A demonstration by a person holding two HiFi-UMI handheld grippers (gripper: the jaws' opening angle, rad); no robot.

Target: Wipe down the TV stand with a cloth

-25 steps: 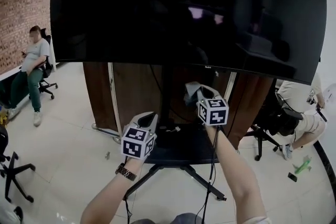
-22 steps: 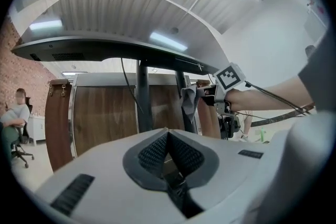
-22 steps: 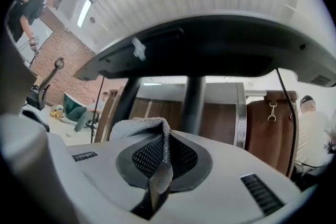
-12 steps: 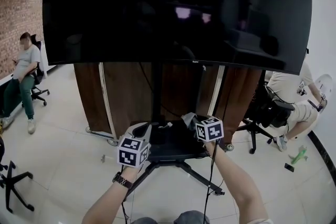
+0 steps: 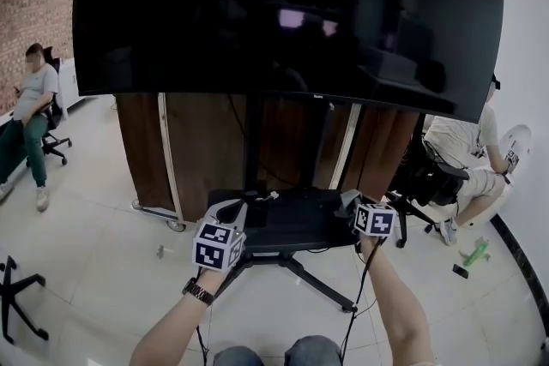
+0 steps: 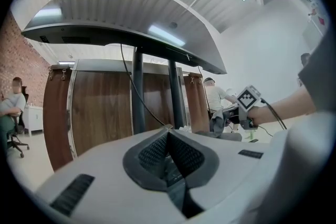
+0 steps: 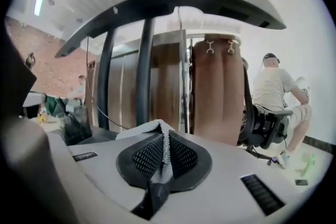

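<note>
A large black TV (image 5: 283,13) sits on a wheeled stand with a black shelf (image 5: 292,223) below it. My right gripper (image 5: 352,203) is at the shelf's right end, shut on a light grey cloth (image 5: 346,200). In the right gripper view the cloth (image 7: 149,127) is pinched between the jaws of the right gripper (image 7: 165,140), its loose part draped to the left. The left gripper (image 5: 235,210) hovers at the shelf's left front corner. In its own view the left gripper (image 6: 169,136) is shut with nothing in it, and the right gripper (image 6: 242,105) shows beyond.
Wooden partition panels (image 5: 206,150) stand behind the stand's posts (image 5: 253,146). Stand legs (image 5: 317,283) and a cable (image 5: 360,304) spread over the tiled floor. A person on an office chair (image 5: 26,111) sits far left, another (image 5: 455,159) close on the right. Something green (image 5: 473,253) lies on the floor.
My right gripper has carried the cloth from the shelf's middle to its right end. The left gripper has stayed near the shelf's left front.
</note>
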